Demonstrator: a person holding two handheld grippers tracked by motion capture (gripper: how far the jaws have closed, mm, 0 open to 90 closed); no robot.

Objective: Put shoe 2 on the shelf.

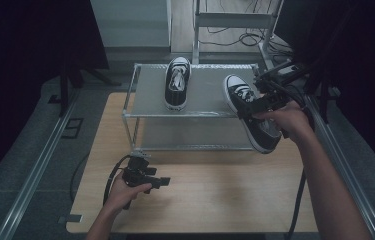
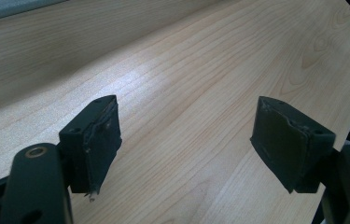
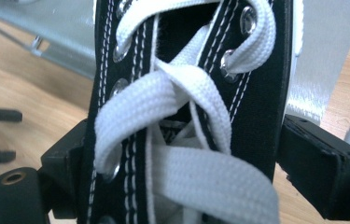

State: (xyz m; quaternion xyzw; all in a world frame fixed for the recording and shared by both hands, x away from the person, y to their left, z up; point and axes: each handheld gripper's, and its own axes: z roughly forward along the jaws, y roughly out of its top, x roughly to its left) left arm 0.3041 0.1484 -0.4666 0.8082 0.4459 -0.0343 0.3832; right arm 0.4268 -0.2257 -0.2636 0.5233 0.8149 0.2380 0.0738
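On the pale wooden table point(image 1: 200, 200), toward seven o'clock, the person's left hand point(image 1: 120, 192) holds the left gripper point(image 2: 184, 149) low over bare wood, its jaws spread wide with nothing between them. Beyond it stands a silver metal two-tier rack point(image 1: 140, 95). There are two black canvas sneakers with white laces and white toe caps. The left sneaker point(image 1: 177, 82) rests on the rack's top shelf at twelve o'clock, long axis running away from the person, toe at the far end. The right sneaker point(image 1: 250, 112), at two o'clock, is clamped across its laced upper by the right gripper point(image 3: 182, 154); its toe points toward eleven o'clock and its heel overhangs the shelf's front edge.
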